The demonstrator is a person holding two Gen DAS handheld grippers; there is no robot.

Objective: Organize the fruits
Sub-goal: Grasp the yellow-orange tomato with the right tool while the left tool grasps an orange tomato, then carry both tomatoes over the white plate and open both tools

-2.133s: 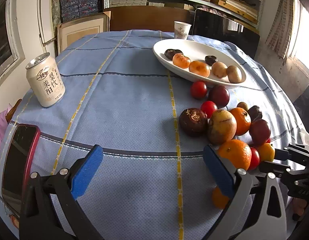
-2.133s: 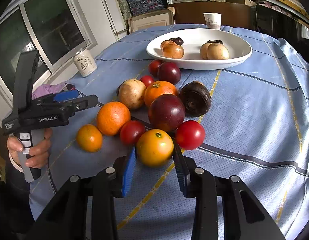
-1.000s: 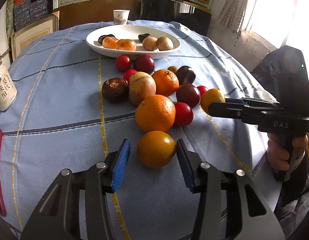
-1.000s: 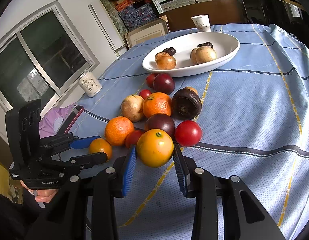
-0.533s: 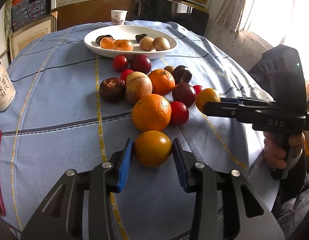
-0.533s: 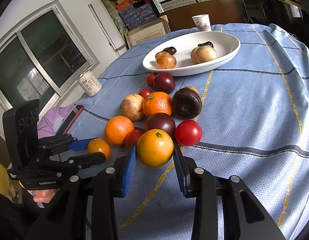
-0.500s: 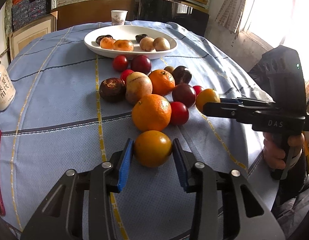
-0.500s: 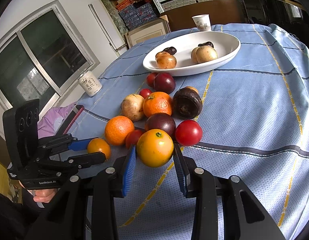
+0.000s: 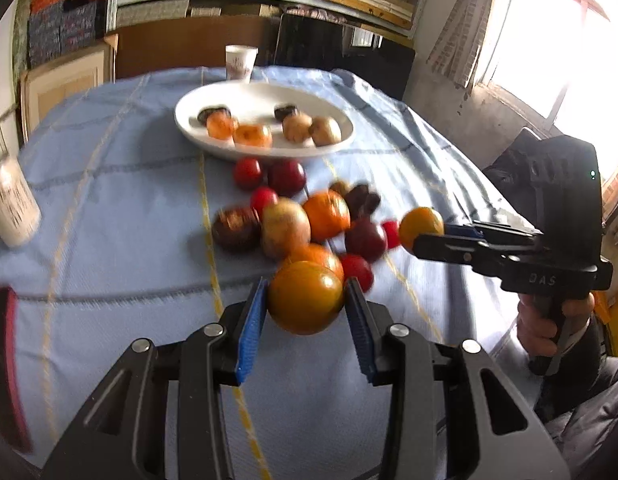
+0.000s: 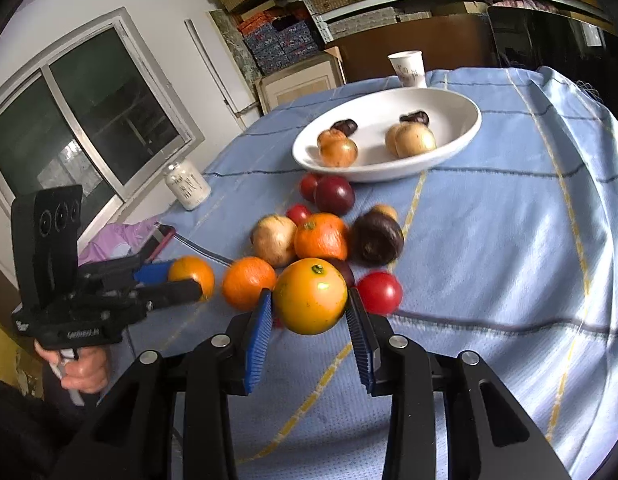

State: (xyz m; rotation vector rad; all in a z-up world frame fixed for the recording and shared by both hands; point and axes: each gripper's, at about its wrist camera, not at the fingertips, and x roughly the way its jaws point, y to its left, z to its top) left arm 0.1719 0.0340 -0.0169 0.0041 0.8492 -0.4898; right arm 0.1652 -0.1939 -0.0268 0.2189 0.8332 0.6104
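Left claw (image 9: 305, 312) grips an orange fruit (image 9: 305, 298) (blue pads (image 9: 251, 328) pressing both sides).

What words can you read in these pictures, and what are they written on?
"DAS": on the side of the right gripper.
"GenRobot.AI", blurred and only just readable: on the side of the left gripper.
Dark writing on the can: too blurred to read.
Print on the paper cup: too small to read.

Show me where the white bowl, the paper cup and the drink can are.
white bowl (image 10: 467, 118): right wrist view, bare right rim.
paper cup (image 10: 408, 64): right wrist view, side wall.
drink can (image 10: 187, 185): right wrist view, middle of body.
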